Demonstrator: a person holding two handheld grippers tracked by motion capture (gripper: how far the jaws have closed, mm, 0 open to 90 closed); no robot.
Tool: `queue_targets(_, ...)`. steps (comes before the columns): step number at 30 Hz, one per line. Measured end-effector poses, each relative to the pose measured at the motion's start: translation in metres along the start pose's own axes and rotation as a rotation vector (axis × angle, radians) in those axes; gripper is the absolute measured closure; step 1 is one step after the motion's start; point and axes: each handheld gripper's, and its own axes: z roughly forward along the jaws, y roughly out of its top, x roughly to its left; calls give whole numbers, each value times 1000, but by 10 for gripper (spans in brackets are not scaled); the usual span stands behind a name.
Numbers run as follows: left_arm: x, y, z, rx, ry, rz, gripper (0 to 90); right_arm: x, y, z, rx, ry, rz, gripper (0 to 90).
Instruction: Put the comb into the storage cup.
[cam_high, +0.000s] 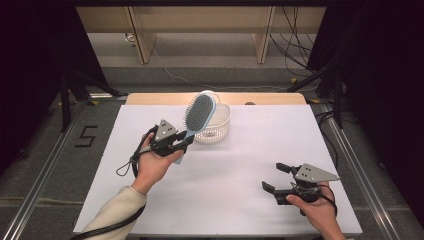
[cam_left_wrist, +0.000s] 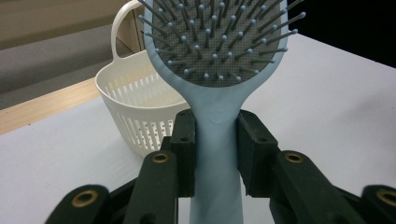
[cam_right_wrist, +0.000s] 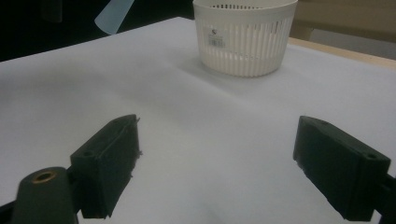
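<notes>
We hold left gripper (cam_high: 186, 141) jaws clamped on hairbrush (cam_high: 198, 114) handle, head beside basket (cam_high: 219, 131) | right gripper (cam_high: 275, 178) jaws wide, empty, well apart from basket

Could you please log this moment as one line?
left claw: shut on hairbrush handle | right claw: open, empty | basket: on table

Your left forearm wears a cream, loose-knit sleeve (cam_high: 117, 207). Each hand carries a black two-jaw gripper: the left gripper (cam_high: 186, 141) and right gripper (cam_high: 274, 177) both bear a grey three-cornered plate with small dark screw holes on top. A black cable loops from each body. Up close, your left gripper's blocky black fingers (cam_left_wrist: 184, 149) show brass-ringed holes at the pivots.
</notes>
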Motion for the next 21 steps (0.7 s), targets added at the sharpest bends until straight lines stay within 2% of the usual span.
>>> queue_targets(11, 0, 2, 2, -8, -6, -9, 699, 0, 0, 0, -1, -3, 4, 154)
queue_targets(21, 0, 3, 3, -14, -2, 8, 699, 0, 0, 0, -1, -7, 2, 154)
